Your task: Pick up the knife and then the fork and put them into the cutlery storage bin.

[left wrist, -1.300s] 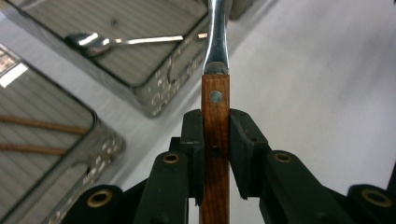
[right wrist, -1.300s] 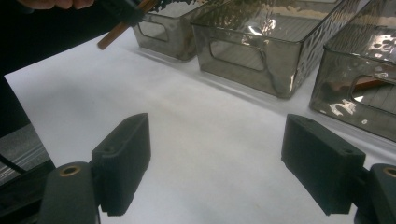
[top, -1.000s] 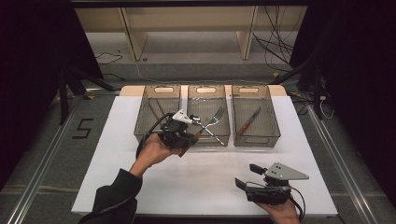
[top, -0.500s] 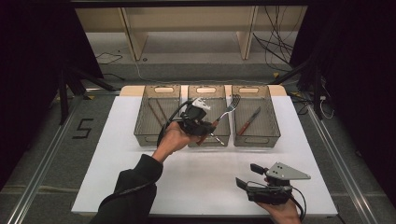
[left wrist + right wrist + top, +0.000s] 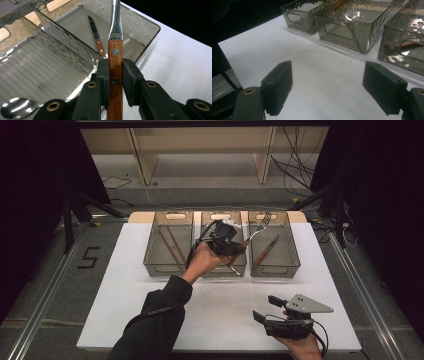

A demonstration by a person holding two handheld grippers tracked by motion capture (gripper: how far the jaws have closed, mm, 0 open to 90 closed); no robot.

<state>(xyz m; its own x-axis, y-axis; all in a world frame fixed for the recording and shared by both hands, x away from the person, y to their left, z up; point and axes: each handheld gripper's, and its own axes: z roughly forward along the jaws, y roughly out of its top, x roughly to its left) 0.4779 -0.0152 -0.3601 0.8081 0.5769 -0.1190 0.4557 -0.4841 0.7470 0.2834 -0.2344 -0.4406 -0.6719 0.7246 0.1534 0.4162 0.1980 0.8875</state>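
Wood and metal: fork (image 5: 254, 233), brown wooden handle with round rivets, shiny steel neck and prongs.
Fork place: up in the air, handle over the middle bin (image 5: 223, 245), prongs over the right bin (image 5: 274, 245).
Change: carried up and to the right, from above the left bin (image 5: 169, 242) a second ago.
Meaning: probably about to go in with the knife (image 5: 96, 35) or the spoon (image 5: 17, 107); cannot tell which.
Left gripper (image 5: 115, 77): pinched tight on fork handle.
Right gripper (image 5: 332, 86): wide open, holding nothing, low over white table (image 5: 220, 305).

Three bins (image 5: 169, 262) side by side on table (image 5: 125, 305), knife (image 5: 265, 250) in rightmost
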